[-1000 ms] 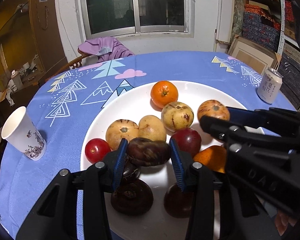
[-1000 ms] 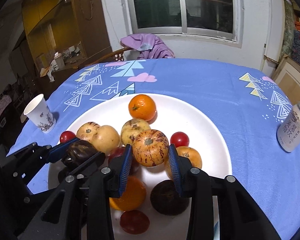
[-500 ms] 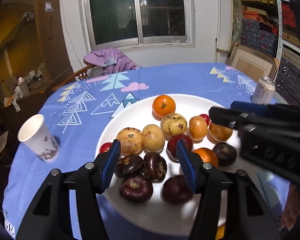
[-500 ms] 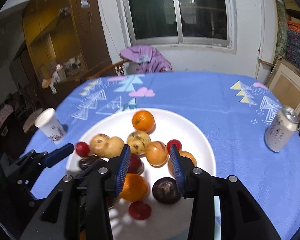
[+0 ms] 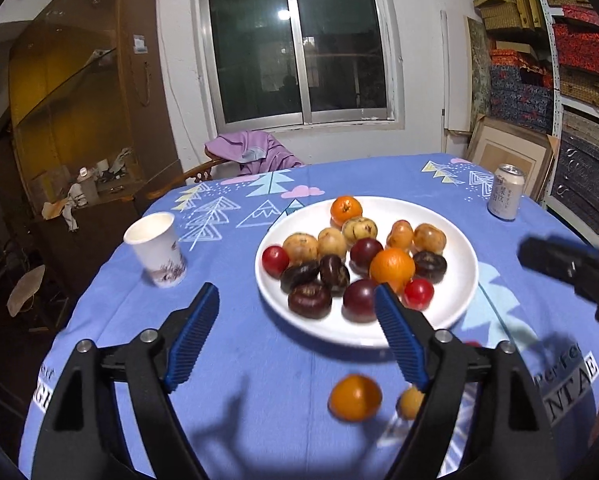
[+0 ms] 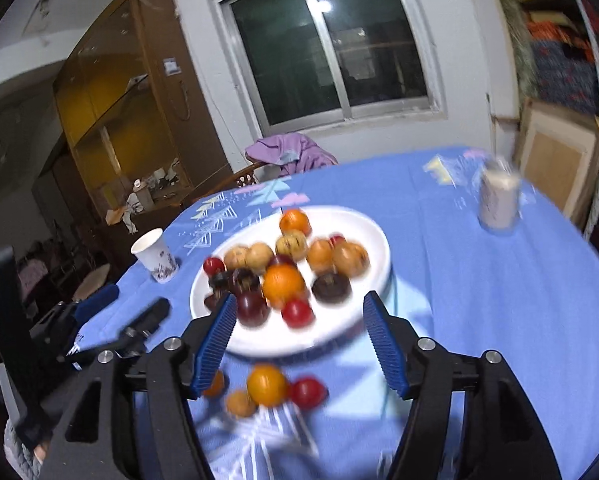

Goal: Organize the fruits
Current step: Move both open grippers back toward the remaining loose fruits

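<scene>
White plate [image 5: 457, 292] of mixed fruits [image 5: 391, 267] mid blue tablecloth [image 5: 235, 360], few loose fruits [image 6: 266, 385] on cloth near its front rim, L gripper [image 5: 299, 334] & R gripper [image 6: 299, 338] jaws just been opening, both spread w/ nothing between, paper cup [image 5: 155, 250] left, can [image 5: 506, 192] far right.

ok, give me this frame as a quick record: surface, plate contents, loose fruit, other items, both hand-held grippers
surface: round table, blue cloth
plate: white, piled with orange, yellow, red and dark fruit
loose fruit: orange fruit and a smaller one on the cloth near the plate; right wrist view adds a red one
cup: paper, upright, left of plate
can: upright, far right
left hand-held gripper: jaws just been opening, nothing between them
right hand-held gripper: jaws just been opening, nothing between them
</scene>
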### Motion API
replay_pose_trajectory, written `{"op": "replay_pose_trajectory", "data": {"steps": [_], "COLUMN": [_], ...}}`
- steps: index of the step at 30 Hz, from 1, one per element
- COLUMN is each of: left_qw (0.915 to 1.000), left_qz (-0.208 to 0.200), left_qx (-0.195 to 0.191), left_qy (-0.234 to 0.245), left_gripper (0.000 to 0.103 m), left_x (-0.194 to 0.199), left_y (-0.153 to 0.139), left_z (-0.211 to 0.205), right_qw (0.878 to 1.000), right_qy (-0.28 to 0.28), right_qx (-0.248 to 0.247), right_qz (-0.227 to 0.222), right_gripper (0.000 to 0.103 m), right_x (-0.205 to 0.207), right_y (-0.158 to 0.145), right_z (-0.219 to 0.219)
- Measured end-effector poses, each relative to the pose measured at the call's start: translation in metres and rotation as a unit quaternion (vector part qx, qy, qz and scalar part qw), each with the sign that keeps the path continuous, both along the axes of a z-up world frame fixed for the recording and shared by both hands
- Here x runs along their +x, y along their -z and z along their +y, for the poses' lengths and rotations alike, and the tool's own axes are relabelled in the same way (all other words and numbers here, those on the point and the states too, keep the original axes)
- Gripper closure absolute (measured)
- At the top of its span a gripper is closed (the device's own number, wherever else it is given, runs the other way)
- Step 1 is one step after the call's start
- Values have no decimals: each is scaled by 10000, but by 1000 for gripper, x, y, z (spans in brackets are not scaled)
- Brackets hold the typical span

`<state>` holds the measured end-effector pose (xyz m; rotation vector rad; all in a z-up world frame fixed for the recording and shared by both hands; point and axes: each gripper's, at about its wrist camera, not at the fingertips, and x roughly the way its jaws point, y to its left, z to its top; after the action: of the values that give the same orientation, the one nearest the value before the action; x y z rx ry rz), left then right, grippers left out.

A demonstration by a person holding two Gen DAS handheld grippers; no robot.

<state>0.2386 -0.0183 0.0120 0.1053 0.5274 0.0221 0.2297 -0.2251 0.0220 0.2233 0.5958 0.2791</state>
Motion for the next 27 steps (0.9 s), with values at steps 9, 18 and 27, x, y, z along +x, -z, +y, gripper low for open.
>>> {"op": "replay_pose_trajectory", "data": {"steps": [9, 18, 27], "left_qw": [9997, 9930, 9958], "left_qz": [244, 1038, 881], "left_qx": [14, -565, -234], "left_qy": [-96, -8, 11], "left_gripper": [21, 15, 15], "left_x": [-41, -25, -20], "left_y": [23, 41, 45], "left_z": [8, 31, 21], "right_qw": [9966, 9957, 9959], "right_qy": [447, 536, 473], "right_qx": [637, 642, 651], "right_qz": [264, 403, 416], "right_gripper": [30, 23, 22], "right_x": [-34, -34, -34], "right_y": [28, 35, 37], "right_z": [-42, -47, -46]}}
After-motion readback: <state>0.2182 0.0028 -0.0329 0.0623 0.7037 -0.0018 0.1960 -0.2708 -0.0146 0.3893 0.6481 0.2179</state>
